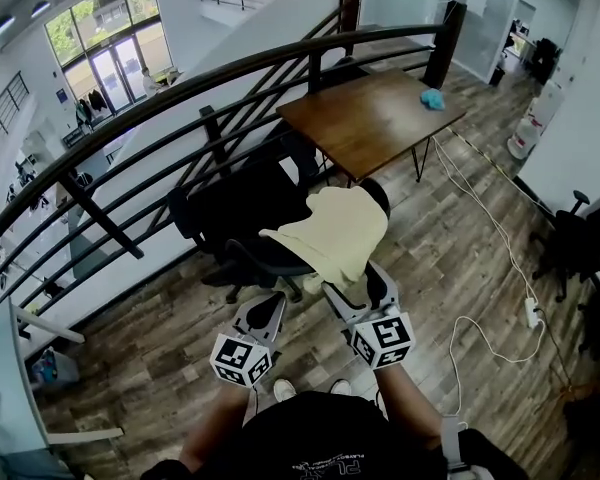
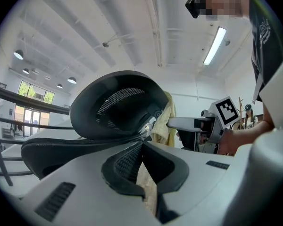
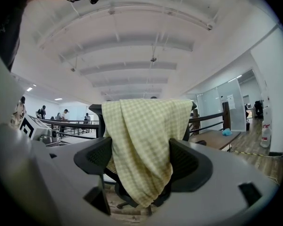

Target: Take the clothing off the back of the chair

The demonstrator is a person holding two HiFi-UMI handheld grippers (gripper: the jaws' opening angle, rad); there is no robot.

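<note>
A pale yellow checked garment (image 1: 332, 230) hangs over the back of a black office chair (image 1: 242, 223). In the right gripper view the garment (image 3: 144, 145) drapes down the chair back straight ahead. My right gripper (image 3: 144, 160) is open, with the cloth's lower part hanging between its wide pads, which do not press on it. In the head view the right gripper (image 1: 360, 290) sits just under the hem. My left gripper (image 1: 271, 308) is beside it at the chair's side. Its jaws (image 2: 142, 161) are closed on a strip of the yellow cloth (image 2: 146, 185).
A brown wooden table (image 1: 370, 118) with a small blue thing (image 1: 433, 99) stands beyond the chair. A dark curved railing (image 1: 180, 98) runs along the left. A white cable (image 1: 492, 230) trails over the wood floor on the right, near another black chair (image 1: 580, 238).
</note>
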